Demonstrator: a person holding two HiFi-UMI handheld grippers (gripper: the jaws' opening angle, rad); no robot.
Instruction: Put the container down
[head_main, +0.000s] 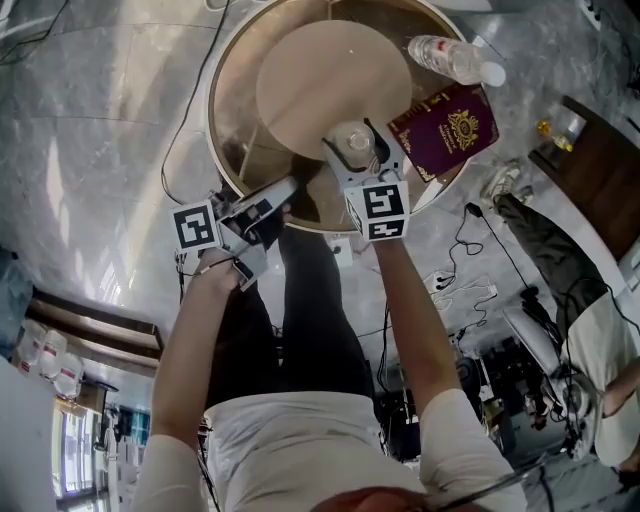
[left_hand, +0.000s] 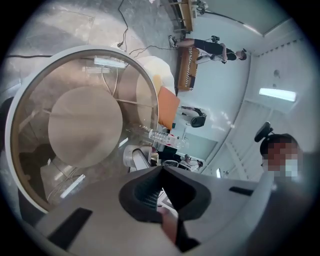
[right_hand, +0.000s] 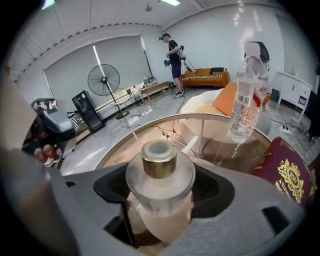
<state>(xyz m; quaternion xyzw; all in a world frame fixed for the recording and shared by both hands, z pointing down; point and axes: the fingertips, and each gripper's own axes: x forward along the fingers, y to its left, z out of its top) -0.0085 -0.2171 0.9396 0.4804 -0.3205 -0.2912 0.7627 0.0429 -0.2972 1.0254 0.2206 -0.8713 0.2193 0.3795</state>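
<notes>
The container (head_main: 357, 143) is a small clear glass bottle with a gold neck (right_hand: 159, 160). My right gripper (head_main: 358, 152) is shut on its round body and holds it upright over the near part of the round glass table (head_main: 216, 118). In the right gripper view the container (right_hand: 160, 184) fills the space between the grey pads. My left gripper (head_main: 284, 189) is at the table's near left rim, shut with nothing in it. Its pads meet in the left gripper view, where the left gripper (left_hand: 161, 168) points across the glass top (left_hand: 30, 120).
A plastic water bottle (head_main: 452, 58) lies at the table's far right, next to a burgundy booklet (head_main: 446, 128) with a gold crest. Cables run over the marble floor (head_main: 120, 130). A fan (right_hand: 103, 80) and a standing person (right_hand: 173, 50) are far behind.
</notes>
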